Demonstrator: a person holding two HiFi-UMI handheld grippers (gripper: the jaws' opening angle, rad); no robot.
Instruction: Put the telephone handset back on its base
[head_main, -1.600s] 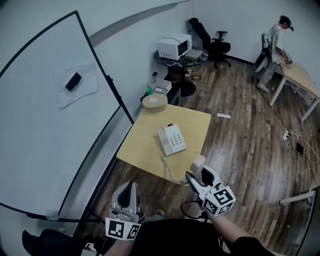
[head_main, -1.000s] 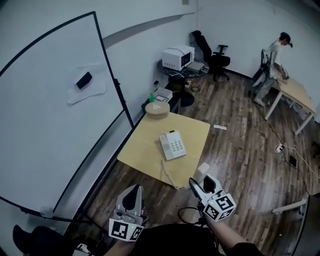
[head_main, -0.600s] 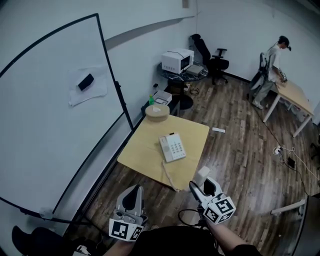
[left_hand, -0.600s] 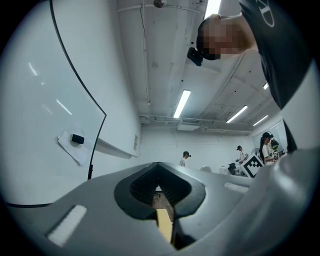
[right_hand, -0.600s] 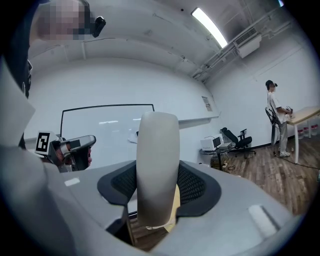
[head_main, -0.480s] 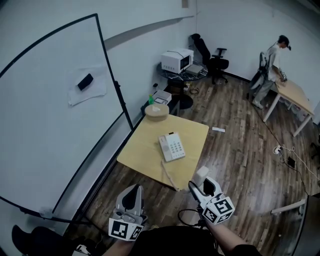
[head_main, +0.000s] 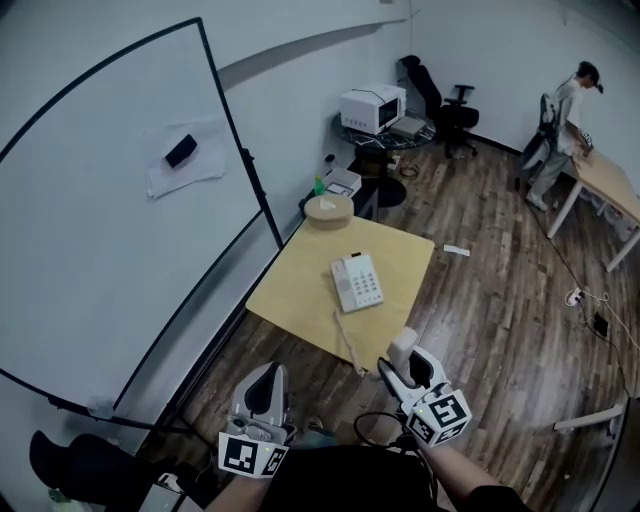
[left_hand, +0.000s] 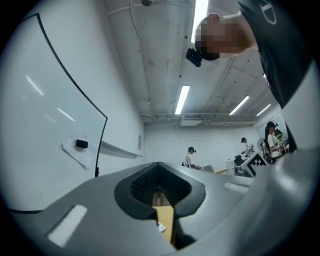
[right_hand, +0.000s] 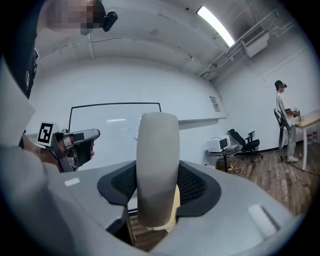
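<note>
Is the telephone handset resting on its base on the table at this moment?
No, the handset is clamped in the right gripper, apart from the telephone base that lies on the yellow table.

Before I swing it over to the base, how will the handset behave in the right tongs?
The handset looks like rigid, smooth plastic: probably stiff, but it might slip in the right tongs. Its curly cord trails off the table, so expect a slight springy tug.
</note>
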